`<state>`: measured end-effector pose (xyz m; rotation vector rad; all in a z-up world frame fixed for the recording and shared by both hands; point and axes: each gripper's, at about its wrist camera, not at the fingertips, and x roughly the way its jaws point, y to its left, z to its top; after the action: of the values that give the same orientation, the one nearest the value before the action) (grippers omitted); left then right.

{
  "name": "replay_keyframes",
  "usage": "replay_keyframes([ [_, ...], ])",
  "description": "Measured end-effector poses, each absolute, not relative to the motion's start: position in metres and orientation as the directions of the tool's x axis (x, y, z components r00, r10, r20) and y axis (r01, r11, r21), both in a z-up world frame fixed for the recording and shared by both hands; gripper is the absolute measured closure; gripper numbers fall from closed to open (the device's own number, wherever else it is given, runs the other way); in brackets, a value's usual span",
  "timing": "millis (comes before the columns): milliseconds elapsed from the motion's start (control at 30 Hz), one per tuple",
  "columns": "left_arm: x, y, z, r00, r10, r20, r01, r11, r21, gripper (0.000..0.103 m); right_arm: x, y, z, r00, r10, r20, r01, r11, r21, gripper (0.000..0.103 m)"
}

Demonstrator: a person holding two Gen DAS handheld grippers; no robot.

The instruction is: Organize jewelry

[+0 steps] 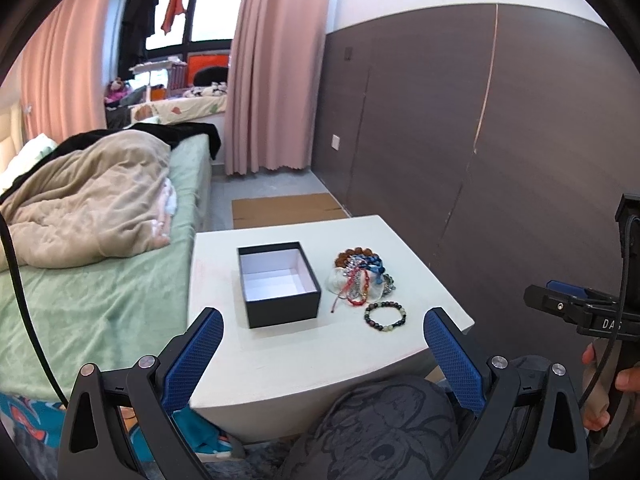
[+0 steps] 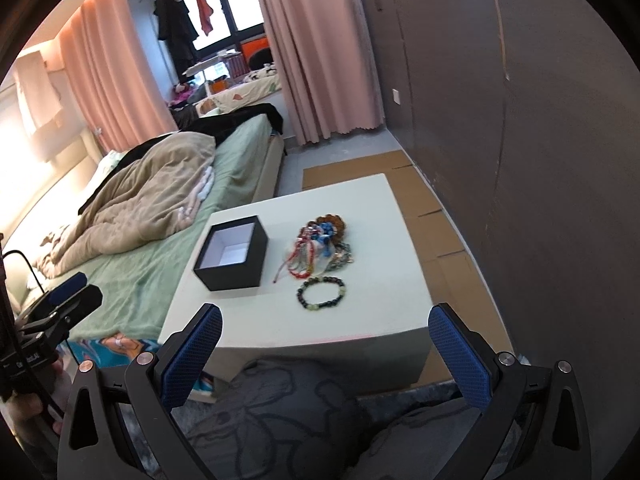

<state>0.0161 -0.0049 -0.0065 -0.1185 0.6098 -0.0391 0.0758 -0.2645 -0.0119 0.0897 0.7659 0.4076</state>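
Jewelry pile [image 1: 362, 280] lay on white table [image 1: 280, 364], just right of box [image 1: 279, 283]. Pile consisted of tangled bracelets & cords: brown beads at far end, blue braid in middle, red cords trailing toward the near edge. Pile appeared to sit on a clear wrapper; not confirmed. Same pile [image 2: 322, 250] was seen from right wrist cam.

Beaded bracelet [image 1: 386, 315] lay flat by itself, just in front of pile, dark beads w/ a few pale ones. It was apart from box. Right wrist cam showed it too [image 2: 322, 292].

Box was black outside, white inside, lid off, nothing visible in it. It stood upright near table center-left. Right wrist cam: box [image 2: 232, 254].

Left gripper [image 1: 323, 356] was held wide apart, blue pads [image 1: 196, 360] bare, nothing between them. It hovered short of table's near edge, above person's knee.

Right gripper [image 2: 325, 354] was likewise spread wide, holding nothing, also short of table.

Bed w/ green sheet [image 1: 92, 304] & beige blanket [image 1: 84, 208] stood left of table. Cardboard [image 1: 286, 209] lay on floor beyond table.
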Motion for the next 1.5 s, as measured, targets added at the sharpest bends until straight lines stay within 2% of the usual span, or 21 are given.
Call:
replay_keyframes([
  [133,0.038,-0.016,-0.017,0.798,-0.100,-0.594,0.035,0.992,-0.119,0.007,0.090,-0.281,-0.024,0.641,0.383,-0.665,-0.295,0.923,0.247,0.000],
  [300,0.066,-0.028,-0.036,0.748,-0.144,-0.648,0.069,0.988,-0.141,0.024,0.107,-0.296,-0.041,0.625,0.382,-0.681,-0.263,0.924,0.277,0.003],
  [500,0.099,-0.044,-0.064,0.682,-0.190,-0.706,0.092,0.980,-0.175,0.036,0.128,-0.307,-0.062,0.590,0.384,-0.710,-0.240,0.923,0.300,0.005],
  [633,0.122,-0.053,-0.081,0.632,-0.210,-0.746,0.100,0.977,-0.189,0.041,0.143,-0.313,-0.071,0.559,0.387,-0.733,-0.230,0.922,0.312,0.013],
  [1000,0.171,-0.069,-0.122,0.529,-0.220,-0.820,0.105,0.975,-0.194,0.058,0.182,-0.320,-0.088,0.509,0.424,-0.749,-0.205,0.905,0.373,0.013],
  [1167,0.187,-0.078,-0.141,0.490,-0.213,-0.845,0.111,0.977,-0.181,0.062,0.196,-0.319,-0.095,0.491,0.434,-0.755,-0.203,0.900,0.386,0.013],
  [1267,0.194,-0.083,-0.149,0.489,-0.168,-0.856,0.105,0.985,-0.134,0.072,0.205,-0.320,-0.104,0.478,0.434,-0.764,-0.196,0.900,0.389,0.013],
  [1433,0.200,-0.089,-0.165,0.472,-0.136,-0.871,0.117,0.989,-0.091,0.073,0.215,-0.317,-0.116,0.450,0.446,-0.774,-0.189,0.894,0.406,0.015],
  [1500,0.200,-0.092,-0.166,0.483,-0.121,-0.867,0.128,0.990,-0.067,0.089,0.219,-0.315,-0.120,0.441,0.451,-0.776,-0.188,0.892,0.411,0.018],
])
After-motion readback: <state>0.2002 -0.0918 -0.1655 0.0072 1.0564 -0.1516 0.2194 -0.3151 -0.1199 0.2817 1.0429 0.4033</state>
